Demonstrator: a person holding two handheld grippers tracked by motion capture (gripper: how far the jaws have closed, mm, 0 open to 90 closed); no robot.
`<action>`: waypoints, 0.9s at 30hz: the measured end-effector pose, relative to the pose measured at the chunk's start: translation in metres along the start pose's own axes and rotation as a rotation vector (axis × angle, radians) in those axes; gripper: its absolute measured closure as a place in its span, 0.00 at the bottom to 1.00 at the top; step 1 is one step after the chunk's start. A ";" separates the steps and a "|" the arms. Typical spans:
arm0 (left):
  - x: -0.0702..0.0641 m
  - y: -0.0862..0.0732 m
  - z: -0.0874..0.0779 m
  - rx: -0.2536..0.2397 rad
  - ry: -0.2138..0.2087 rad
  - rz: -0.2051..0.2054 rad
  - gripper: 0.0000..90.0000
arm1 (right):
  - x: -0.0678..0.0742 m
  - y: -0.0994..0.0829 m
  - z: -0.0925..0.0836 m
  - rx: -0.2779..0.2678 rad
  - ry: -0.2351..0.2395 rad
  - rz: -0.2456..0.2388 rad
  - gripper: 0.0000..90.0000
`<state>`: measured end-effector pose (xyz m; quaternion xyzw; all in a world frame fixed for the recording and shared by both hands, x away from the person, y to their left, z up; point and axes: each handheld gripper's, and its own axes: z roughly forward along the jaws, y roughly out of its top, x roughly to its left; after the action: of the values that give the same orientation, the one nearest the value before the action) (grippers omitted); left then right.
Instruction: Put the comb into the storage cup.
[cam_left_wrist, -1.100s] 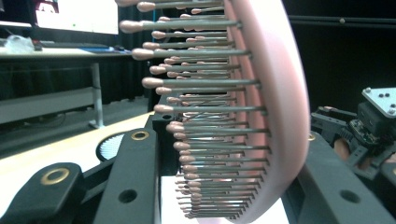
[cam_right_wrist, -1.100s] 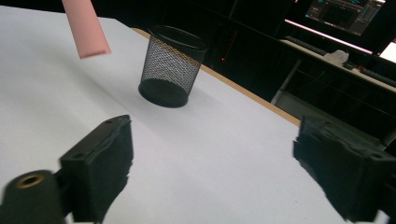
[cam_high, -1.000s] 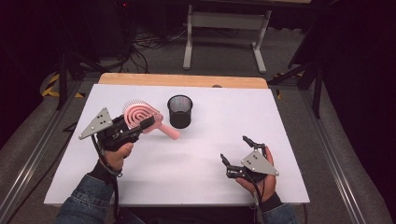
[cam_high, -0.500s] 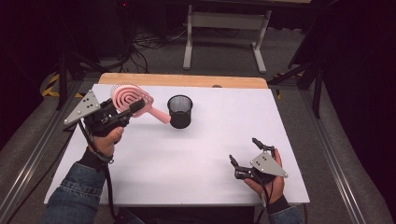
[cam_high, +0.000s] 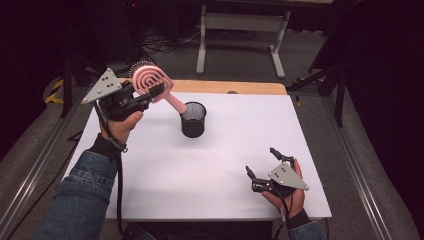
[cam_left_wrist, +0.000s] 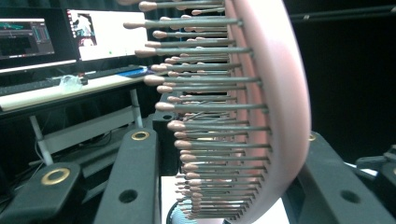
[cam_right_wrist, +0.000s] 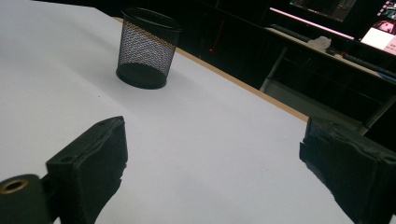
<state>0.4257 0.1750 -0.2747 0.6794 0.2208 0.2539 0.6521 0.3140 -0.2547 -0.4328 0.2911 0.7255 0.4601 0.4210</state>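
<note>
Pink hairbrush (cam_high: 151, 83) was clamped by its head in the left gripper (cam_high: 142, 95), lifted above the far left of the white table (cam_high: 200, 170), its handle slanting toward the black mesh cup (cam_high: 193, 119). The right gripper (cam_high: 263, 167), jaws wide apart, rested low at near right.

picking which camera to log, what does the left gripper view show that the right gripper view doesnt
Left gripper view alone: the round pink plastic hairbrush clamped between the left tongs, its rows of grey bristles side-on, and lit monitors on a desk behind.

Right gripper view alone: the black wire-mesh cup standing upright on the white tabletop, seen between the wide-open, empty right tongs.

Both: a pair of black jaws rising from the bottom edge, a bit of white tabletop, and a dark room beyond.
</note>
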 end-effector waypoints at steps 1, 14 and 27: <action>0.001 0.001 0.004 0.007 -0.004 -0.002 0.70 | 0.000 0.000 0.000 -0.001 -0.001 0.004 0.08; 0.006 -0.011 0.055 0.104 0.001 -0.015 0.70 | -0.001 0.001 -0.002 -0.018 0.011 0.007 0.08; 0.009 -0.040 0.087 0.175 0.009 -0.071 0.70 | -0.002 0.001 -0.001 -0.019 0.027 0.022 0.08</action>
<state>0.4884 0.1154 -0.3162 0.7243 0.2691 0.2136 0.5978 0.3140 -0.2565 -0.4311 0.2889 0.7234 0.4756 0.4087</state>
